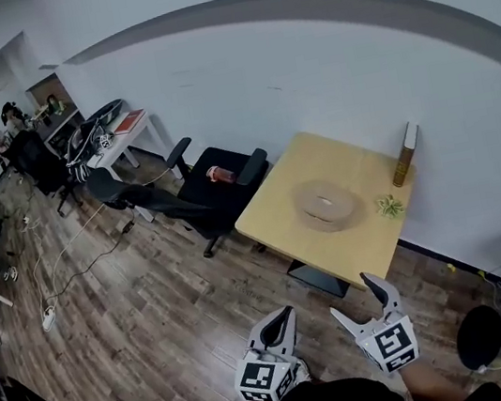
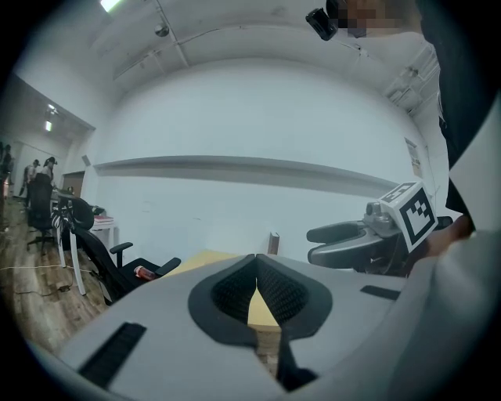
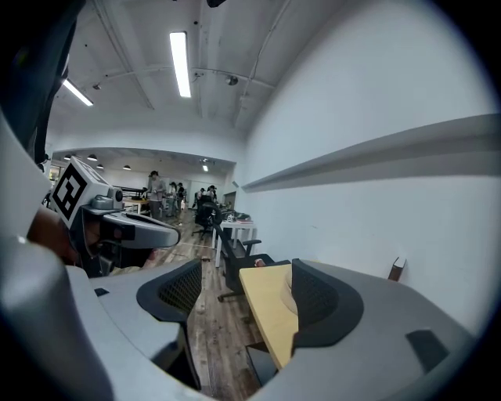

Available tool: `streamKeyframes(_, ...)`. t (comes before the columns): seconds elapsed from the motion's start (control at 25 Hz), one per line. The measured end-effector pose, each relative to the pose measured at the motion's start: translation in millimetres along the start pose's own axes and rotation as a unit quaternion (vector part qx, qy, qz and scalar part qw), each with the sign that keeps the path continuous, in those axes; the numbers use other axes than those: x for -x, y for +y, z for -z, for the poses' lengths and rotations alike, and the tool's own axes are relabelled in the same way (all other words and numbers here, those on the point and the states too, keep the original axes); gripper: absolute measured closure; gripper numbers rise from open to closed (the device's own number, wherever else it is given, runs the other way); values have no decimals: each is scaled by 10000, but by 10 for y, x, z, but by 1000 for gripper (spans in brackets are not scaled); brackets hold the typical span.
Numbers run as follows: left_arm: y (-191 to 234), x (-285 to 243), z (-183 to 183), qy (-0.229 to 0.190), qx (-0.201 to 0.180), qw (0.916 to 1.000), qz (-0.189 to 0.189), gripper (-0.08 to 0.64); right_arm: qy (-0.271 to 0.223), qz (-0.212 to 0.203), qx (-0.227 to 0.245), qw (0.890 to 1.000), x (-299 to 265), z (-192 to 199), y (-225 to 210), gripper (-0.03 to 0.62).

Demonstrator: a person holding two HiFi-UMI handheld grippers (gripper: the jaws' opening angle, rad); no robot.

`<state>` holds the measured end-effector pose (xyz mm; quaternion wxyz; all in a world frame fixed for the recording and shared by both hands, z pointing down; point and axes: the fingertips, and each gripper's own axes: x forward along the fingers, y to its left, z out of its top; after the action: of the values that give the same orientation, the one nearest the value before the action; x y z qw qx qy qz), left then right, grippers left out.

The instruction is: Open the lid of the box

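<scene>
Sitting on the pale wooden square surface (image 1: pixel 274 224), the round flat tan box (image 1: pixel 325 203) is seen well ahead. Right gripper (image 1: pixel 354 296) is lined up nearer, fingers spread, empty; left gripper (image 1: pixel 283 318) fingers are pinched together on nothing.

Even, fairly bright indoor light comes from long ceiling tube lamps (image 3: pixel 180 64), washing the white wall (image 1: pixel 305 71) pale and leaving only soft shadows beneath the counter (image 1: pixel 280 222). All three views are fisheye, bending straight lines and fading to black at the corners. Close to the lens, the grey bodies of the left gripper (image 2: pixel 256 270) and right gripper (image 3: pixel 246 294) look soft and slightly blurred.
</scene>
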<state>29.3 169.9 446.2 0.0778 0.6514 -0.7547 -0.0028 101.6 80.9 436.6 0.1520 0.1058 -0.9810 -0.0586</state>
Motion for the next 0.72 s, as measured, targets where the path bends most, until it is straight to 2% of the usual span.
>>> streamKeyframes(0.28, 498, -298, -71, 26, -24, 9995, 326, 541, 173, 63, 85, 9998, -488, -112, -2, 222)
streamKeyframes(0.44, 754, -396, -64, 40, -81, 9986, 524, 541, 303, 251, 105, 9992, -700, -91, -13, 222)
streamKeyframes(0.6, 891, -469, -31, 16, -64, 9970, 774, 541, 473, 476, 447, 9967, -849, -112, -15, 224)
streamKeyframes(0.72, 915, -546, -14, -11, -25, 9957, 924, 541, 446, 570, 311, 9969, -924, -125, -74, 225)
